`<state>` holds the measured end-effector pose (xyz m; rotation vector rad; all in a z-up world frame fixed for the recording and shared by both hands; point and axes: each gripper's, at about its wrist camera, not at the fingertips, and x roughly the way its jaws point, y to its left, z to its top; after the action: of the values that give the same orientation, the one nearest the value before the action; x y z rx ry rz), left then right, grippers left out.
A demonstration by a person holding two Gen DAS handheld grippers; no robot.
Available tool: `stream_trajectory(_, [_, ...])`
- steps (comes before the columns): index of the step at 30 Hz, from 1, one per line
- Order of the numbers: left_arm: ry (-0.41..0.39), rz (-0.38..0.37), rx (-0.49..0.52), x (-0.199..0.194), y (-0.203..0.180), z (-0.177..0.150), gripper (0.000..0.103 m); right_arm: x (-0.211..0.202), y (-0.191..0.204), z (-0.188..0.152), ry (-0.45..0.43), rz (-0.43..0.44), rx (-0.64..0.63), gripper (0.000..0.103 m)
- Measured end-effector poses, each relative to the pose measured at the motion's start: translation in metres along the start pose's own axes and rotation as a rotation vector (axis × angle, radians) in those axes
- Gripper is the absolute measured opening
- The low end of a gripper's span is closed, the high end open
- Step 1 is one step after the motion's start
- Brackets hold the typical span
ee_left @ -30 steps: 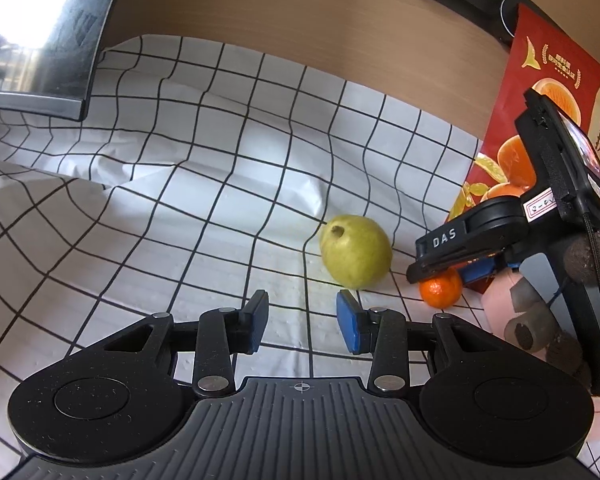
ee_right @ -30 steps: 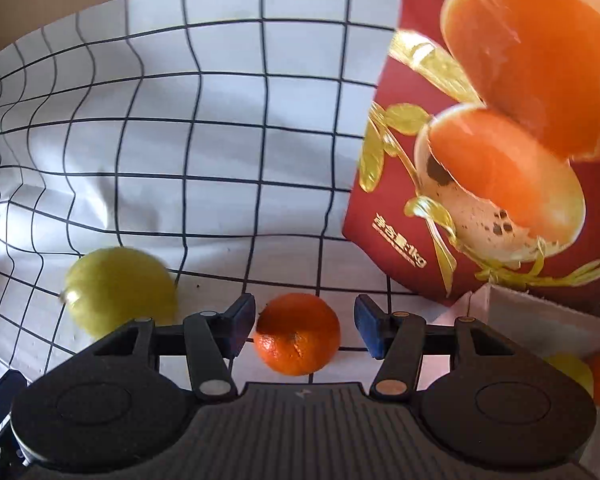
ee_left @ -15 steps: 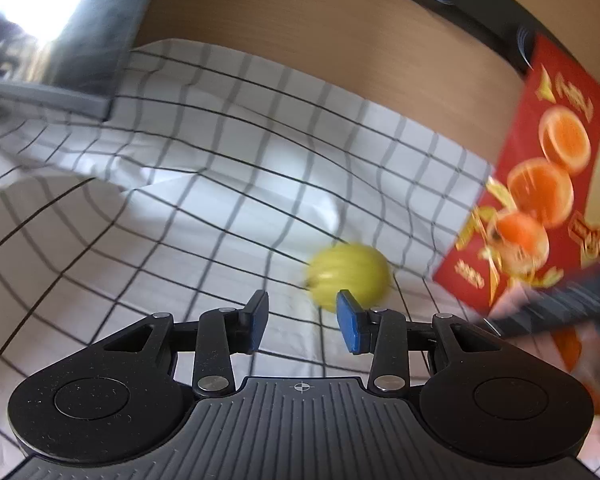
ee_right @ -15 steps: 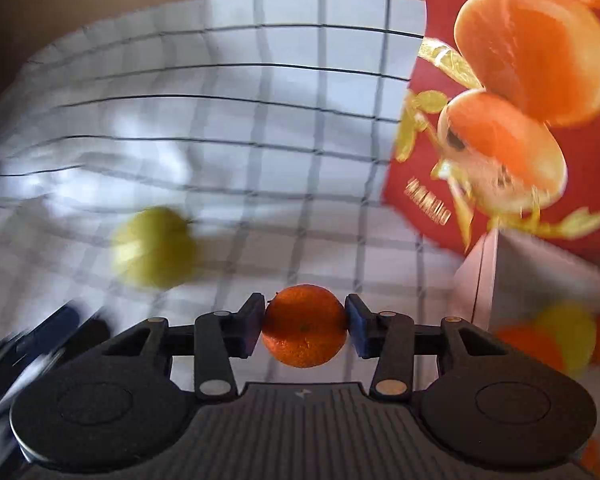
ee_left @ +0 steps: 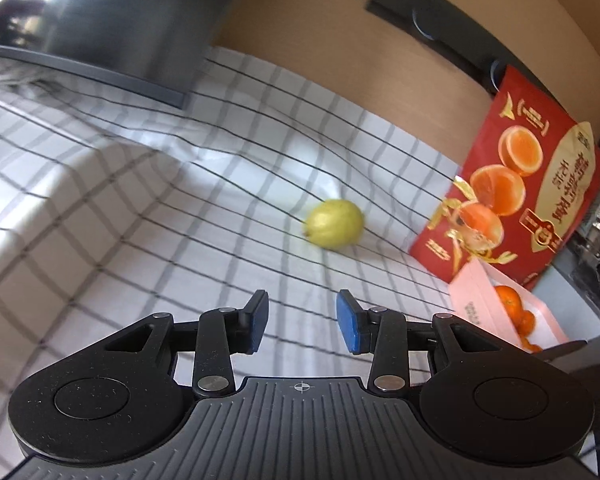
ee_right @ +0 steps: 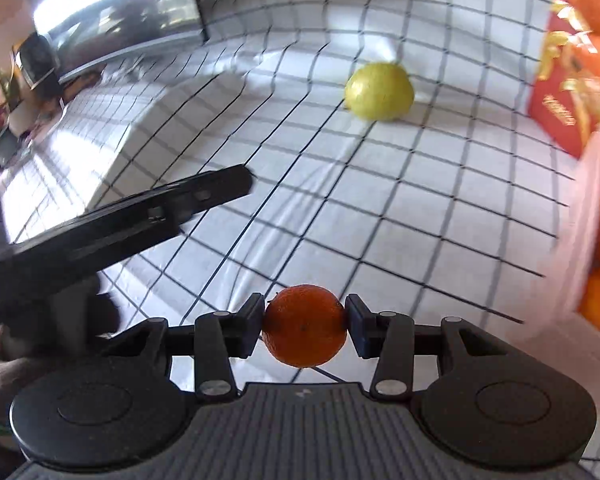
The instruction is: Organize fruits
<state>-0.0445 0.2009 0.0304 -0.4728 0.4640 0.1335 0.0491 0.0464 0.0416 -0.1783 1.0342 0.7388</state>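
the right gripper [ee_right: 305,326] clamps a mandarin [ee_right: 305,325], carrying it; next it needs lowering into the pink box [ee_left: 474,300] at right. the left gripper [ee_left: 302,322] stands half open, empty, short of the pear [ee_left: 334,223].

Small orange mandarin [ee_right: 305,325] clamped between gripper pads above the checked cloth; yellow-green pear [ee_right: 379,91] lying farther off, near the red box.

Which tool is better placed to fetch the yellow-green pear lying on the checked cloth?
Left. The left tool is open and empty, pointing roughly toward the yellow-green pear. The right tool already grips a small orange mandarin.
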Motion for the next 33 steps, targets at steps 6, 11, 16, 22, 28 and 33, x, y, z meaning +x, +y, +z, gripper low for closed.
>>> stream_trajectory(6, [-0.009,-0.038,-0.096,-0.001,0.033,-0.012,0.042,-0.01,-0.007,0.016,-0.128,-0.006,-0.029,0.067])
stream_trajectory(11, [-0.05,-0.104,-0.092,-0.007,0.03,-0.013,0.042,-0.01,-0.024,0.061,-0.345,-0.194,-0.02,0.085])
stream_trajectory(16, [-0.05,-0.153,-0.058,-0.006,0.022,-0.016,0.042,0.043,-0.034,0.119,-0.354,-0.329,-0.005,0.084])
stream_trajectory(22, [-0.061,-0.17,-0.065,-0.007,0.023,-0.016,0.042,0.096,-0.054,0.151,-0.27,-0.359,0.059,0.084])
stream_trajectory(28, [-0.049,-0.175,-0.071,-0.004,0.024,-0.015,0.042,0.11,-0.057,0.15,-0.235,-0.29,0.084,0.076])
stream_trajectory(33, [-0.063,-0.174,-0.071,-0.006,0.025,-0.015,0.042,0.107,-0.039,0.15,-0.229,-0.32,-0.021,0.066])
